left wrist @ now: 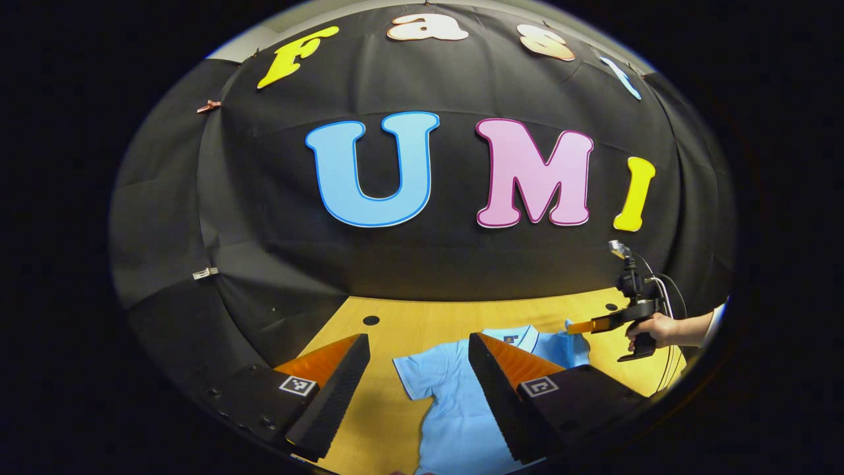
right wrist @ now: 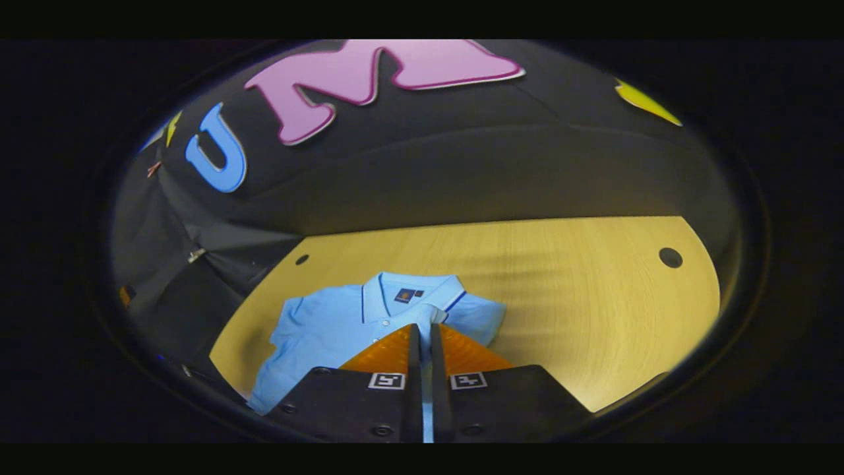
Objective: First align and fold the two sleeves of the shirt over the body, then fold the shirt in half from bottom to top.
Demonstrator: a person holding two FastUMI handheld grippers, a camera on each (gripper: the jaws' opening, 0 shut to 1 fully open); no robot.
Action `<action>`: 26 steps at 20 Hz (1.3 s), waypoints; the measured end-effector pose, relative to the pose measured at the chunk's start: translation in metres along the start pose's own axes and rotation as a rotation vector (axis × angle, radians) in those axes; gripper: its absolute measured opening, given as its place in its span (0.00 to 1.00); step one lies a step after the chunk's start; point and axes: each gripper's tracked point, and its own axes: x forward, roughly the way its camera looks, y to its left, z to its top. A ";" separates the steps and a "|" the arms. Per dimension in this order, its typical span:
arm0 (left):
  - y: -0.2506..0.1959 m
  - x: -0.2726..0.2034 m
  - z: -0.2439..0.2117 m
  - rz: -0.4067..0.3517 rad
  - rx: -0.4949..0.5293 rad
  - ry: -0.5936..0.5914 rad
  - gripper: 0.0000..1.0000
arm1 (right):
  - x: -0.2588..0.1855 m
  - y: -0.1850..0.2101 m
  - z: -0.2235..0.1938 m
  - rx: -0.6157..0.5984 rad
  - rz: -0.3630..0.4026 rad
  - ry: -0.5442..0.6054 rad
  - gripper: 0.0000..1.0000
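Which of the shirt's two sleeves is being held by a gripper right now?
The right sleeve: the right gripper is shut on its fabric, lifted over the shirt. The other sleeve lies flat, with the open left gripper above it.

Left gripper [left wrist: 419,356] at 6 o'clock, jaws wide apart, above the wooden table [left wrist: 409,323]. Light blue shirt [left wrist: 455,409] flat between the fingers [left wrist: 330,402] — collar toward 12. At 4 o'clock, a hand [left wrist: 649,328] holds the right gripper [left wrist: 575,326], tips at the shirt's far sleeve [left wrist: 572,346] — contact too small to judge.
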 end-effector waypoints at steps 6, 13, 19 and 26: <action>0.006 0.016 -0.045 -0.036 -0.024 0.098 0.97 | 0.023 -0.021 -0.075 -0.149 -0.113 0.186 0.30; 0.026 0.126 -0.111 -0.060 -0.154 0.247 0.98 | -0.053 0.012 -0.028 -0.048 0.007 0.004 0.81; 0.047 0.241 -0.169 -0.020 -0.029 0.395 0.98 | -0.125 -0.010 -0.023 -0.002 -0.013 -0.071 0.85; 0.031 0.285 -0.232 -0.017 0.043 0.547 0.96 | -0.122 -0.058 -0.046 0.073 -0.077 -0.025 0.85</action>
